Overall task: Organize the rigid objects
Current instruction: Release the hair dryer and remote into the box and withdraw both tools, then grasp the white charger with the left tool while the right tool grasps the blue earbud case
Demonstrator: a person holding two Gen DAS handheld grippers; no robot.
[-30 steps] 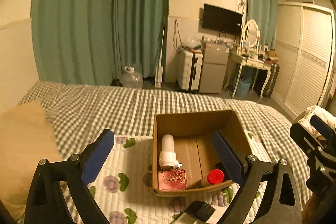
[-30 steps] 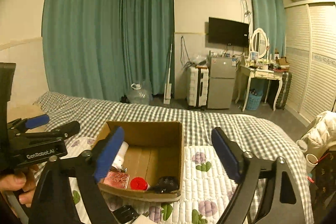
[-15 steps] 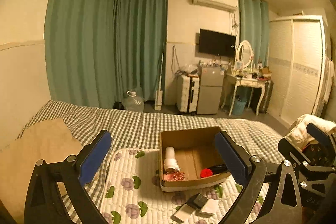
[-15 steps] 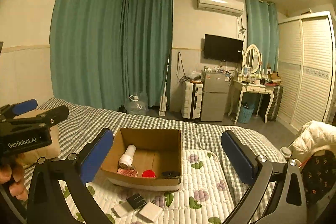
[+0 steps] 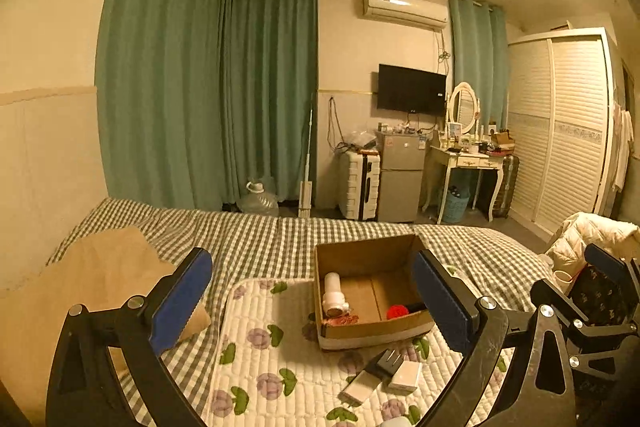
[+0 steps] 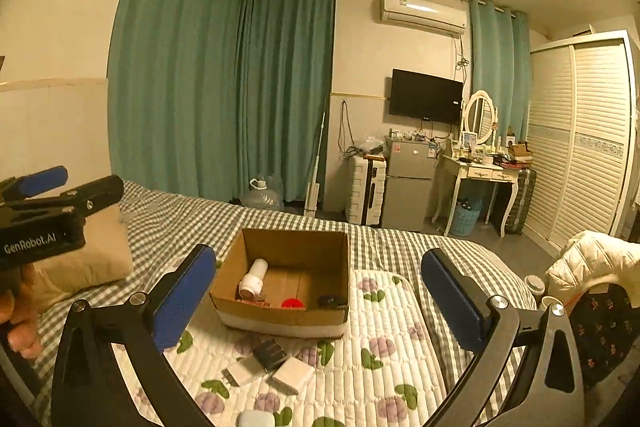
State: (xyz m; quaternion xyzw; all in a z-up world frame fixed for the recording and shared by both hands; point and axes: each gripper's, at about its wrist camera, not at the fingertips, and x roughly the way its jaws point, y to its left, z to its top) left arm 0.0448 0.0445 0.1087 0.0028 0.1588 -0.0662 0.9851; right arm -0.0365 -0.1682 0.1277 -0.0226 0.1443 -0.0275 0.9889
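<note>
A brown cardboard box (image 6: 280, 287) sat open on the flowery quilt (image 6: 384, 355) that lay on the checked bed (image 6: 192, 223). Inside it were four things: one white bottle (image 6: 253, 277) lying on its side by the box's left wall, one pink sparkly thing (image 5: 340, 320) at the front left corner, one red cap (image 6: 292, 303) near the front wall, and one black thing (image 6: 330, 300) by the front right corner.

On the quilt, just in front of the box, lay three small things close together: one small black box (image 6: 269, 353) and two flat white boxes (image 6: 293, 374). One pale blue case (image 6: 256, 419) lay nearer the quilt's front edge.

The left gripper (image 5: 316, 307) was let go, and its jaws had just been opening wide with nothing between them. The right gripper (image 6: 318, 303) was let go too, and its jaws had just been opening wide and empty. Both hung in the air above the quilt's front edge.

The right side of the quilt was bare. A tan pillow (image 6: 88, 259) lay near the bed's left edge.
</note>
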